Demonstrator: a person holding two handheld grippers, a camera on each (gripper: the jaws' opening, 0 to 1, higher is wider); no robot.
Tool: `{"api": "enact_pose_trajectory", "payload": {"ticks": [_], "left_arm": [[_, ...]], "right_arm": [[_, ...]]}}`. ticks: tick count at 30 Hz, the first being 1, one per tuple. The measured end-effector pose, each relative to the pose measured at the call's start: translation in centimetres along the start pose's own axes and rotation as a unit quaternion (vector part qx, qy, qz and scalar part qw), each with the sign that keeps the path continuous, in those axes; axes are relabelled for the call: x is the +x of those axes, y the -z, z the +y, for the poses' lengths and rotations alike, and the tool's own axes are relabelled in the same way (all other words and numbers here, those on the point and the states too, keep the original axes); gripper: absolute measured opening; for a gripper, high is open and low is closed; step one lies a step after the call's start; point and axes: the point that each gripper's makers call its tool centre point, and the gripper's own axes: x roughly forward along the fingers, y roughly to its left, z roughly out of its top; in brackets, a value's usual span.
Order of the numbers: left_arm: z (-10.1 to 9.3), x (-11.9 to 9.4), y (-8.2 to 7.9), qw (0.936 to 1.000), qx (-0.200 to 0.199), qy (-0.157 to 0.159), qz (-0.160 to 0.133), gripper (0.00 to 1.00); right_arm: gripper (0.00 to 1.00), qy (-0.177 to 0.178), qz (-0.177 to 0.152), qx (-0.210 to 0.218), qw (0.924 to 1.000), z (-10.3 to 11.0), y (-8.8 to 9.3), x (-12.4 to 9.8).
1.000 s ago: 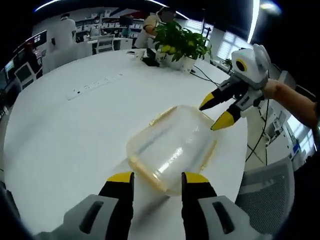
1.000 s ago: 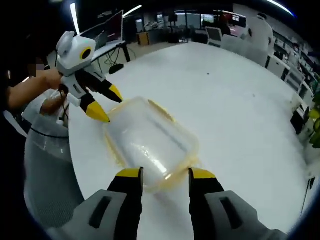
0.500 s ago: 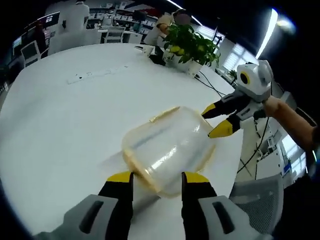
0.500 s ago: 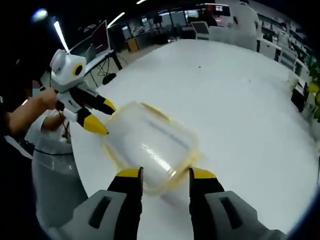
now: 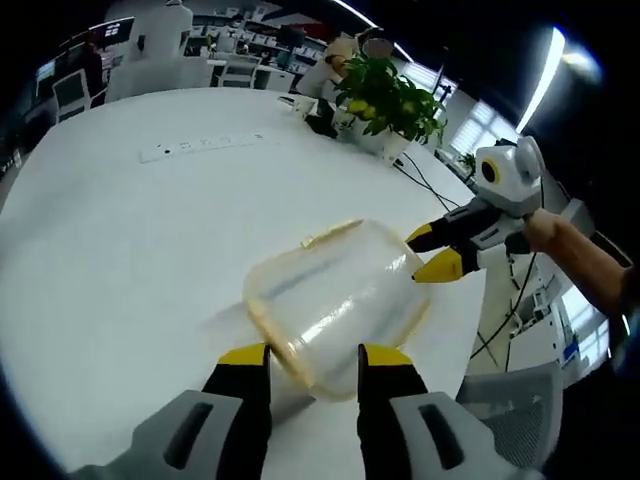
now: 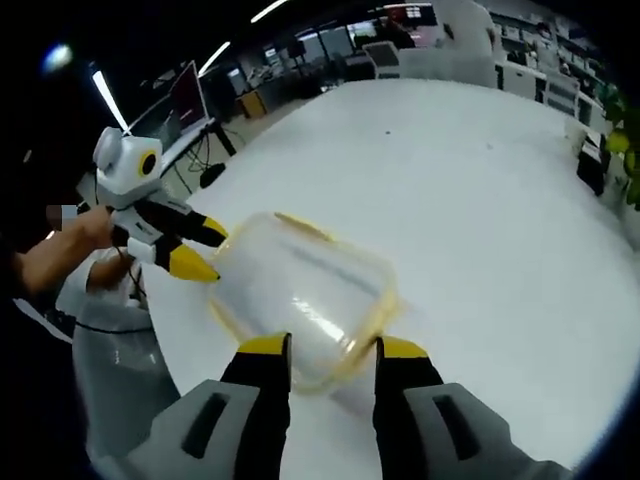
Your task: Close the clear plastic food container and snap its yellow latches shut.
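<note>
The clear plastic container [image 5: 335, 295] lies on the white round table [image 5: 120, 240] with its lid on and a pale yellow rim. One yellow latch [image 5: 330, 232] sticks out from a long side. My left gripper [image 5: 313, 357] is open, its yellow tips straddling the container's near end. At the far end my right gripper [image 5: 432, 253] has its tips at the rim. In the right gripper view the container [image 6: 300, 285] has its near end between the open right gripper [image 6: 331, 347], and the left gripper [image 6: 203, 250] touches its far end. I cannot tell whether the container rests flat.
A potted plant [image 5: 390, 95] and a white power strip [image 5: 200, 145] sit on the table's far side. The table edge runs close behind the container, with a grey chair [image 6: 110, 370] and cables beyond it. A person's hand [image 5: 575, 255] holds the right gripper.
Both views have tilted, so the background has shifted. The container keeps its place between the two grippers. The right gripper's tips have drawn closer to the container's far end.
</note>
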Motion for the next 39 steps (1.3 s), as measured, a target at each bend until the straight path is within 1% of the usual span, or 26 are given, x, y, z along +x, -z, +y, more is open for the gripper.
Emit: {"api": "enact_pose_trajectory", "payload": {"ticks": [4, 12, 24, 39], "left_arm": [[0.2, -0.1, 0.1, 1.0000, 0.002, -0.002, 0.005, 0.27], [0.4, -0.7, 0.9, 0.9999, 0.004, -0.004, 0.015, 0.27], [0.7, -2.1, 2.6, 0.9998, 0.006, -0.006, 0.020, 0.27], [1.1, -4.0, 4.6, 0.9994, 0.006, -0.010, 0.032, 0.27]], "right_arm": [[0.28, 0.001, -0.001, 0.004, 1.0000, 0.3, 0.2, -0.1], [0.29, 0.002, -0.001, 0.004, 1.0000, 1.1, 0.6, 0.2], [0.29, 0.001, 0.003, 0.006, 1.0000, 3.4, 1.3, 0.7], [0.29, -0.001, 0.003, 0.004, 1.0000, 6.0, 1.7, 1.4]]}}
